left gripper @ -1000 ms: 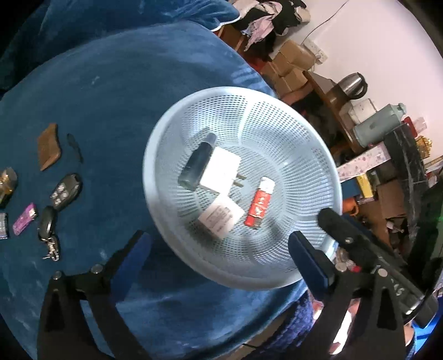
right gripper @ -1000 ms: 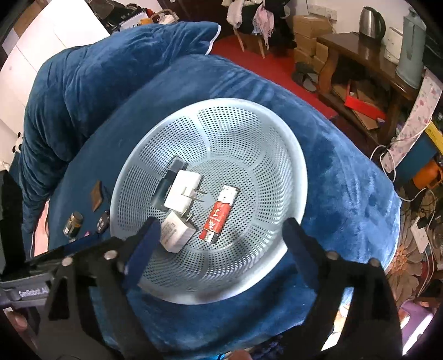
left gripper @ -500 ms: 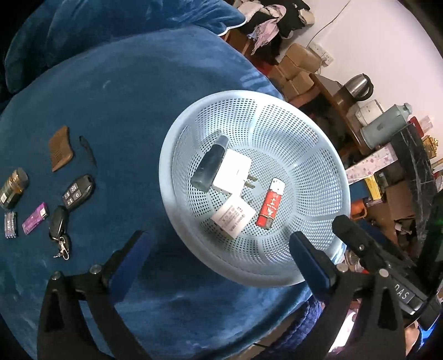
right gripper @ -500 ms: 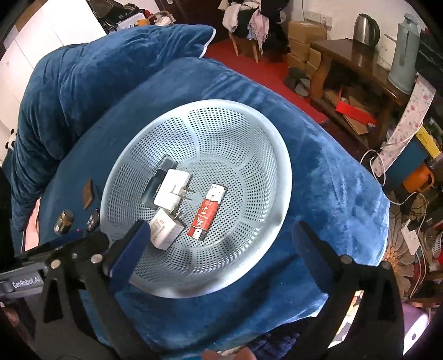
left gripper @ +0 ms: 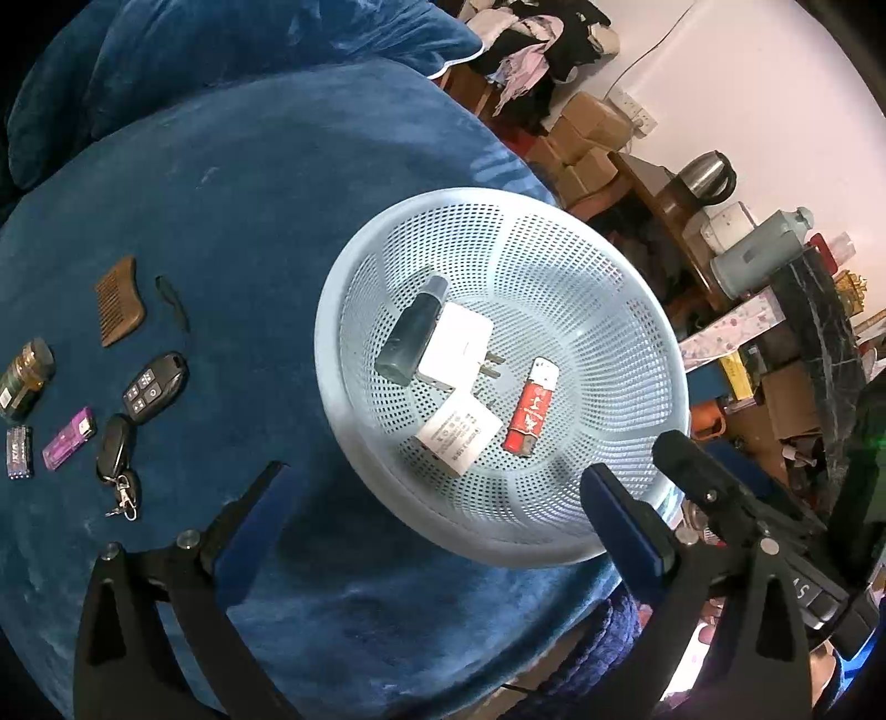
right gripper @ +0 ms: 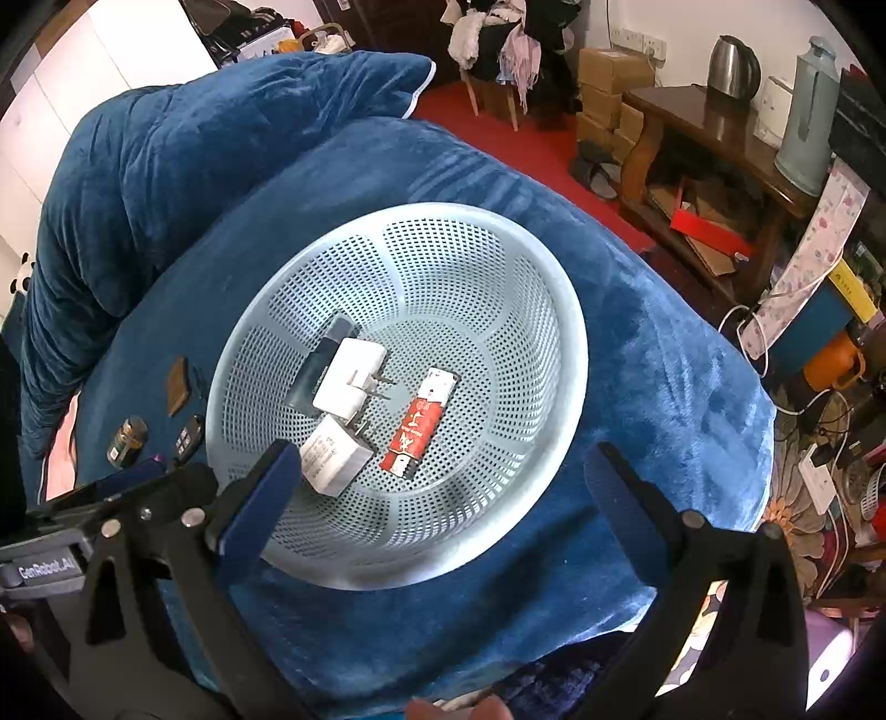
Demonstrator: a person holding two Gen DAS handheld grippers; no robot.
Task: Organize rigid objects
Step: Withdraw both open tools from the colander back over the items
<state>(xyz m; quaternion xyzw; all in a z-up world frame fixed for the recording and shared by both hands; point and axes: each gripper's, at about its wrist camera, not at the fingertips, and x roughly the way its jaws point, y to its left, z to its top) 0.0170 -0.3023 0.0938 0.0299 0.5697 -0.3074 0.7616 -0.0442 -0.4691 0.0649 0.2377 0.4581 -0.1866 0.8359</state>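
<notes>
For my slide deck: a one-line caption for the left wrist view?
Open left gripper above a blue basket holding two chargers, lighter and bottle.

This is a lived-in room of a home. Beyond the fingers lies a worktop draped in a blue plush blanket (right gripper: 637, 360), and past it a chair heaped with clothes (right gripper: 509, 39) on a red floor (right gripper: 531, 149). Off to the right of the fingers stand stacked cardboard boxes (right gripper: 609, 94) and a dark wooden side table (right gripper: 714, 138) bearing an electric kettle (right gripper: 733, 58) and a thermos jug (right gripper: 805, 116).
</notes>
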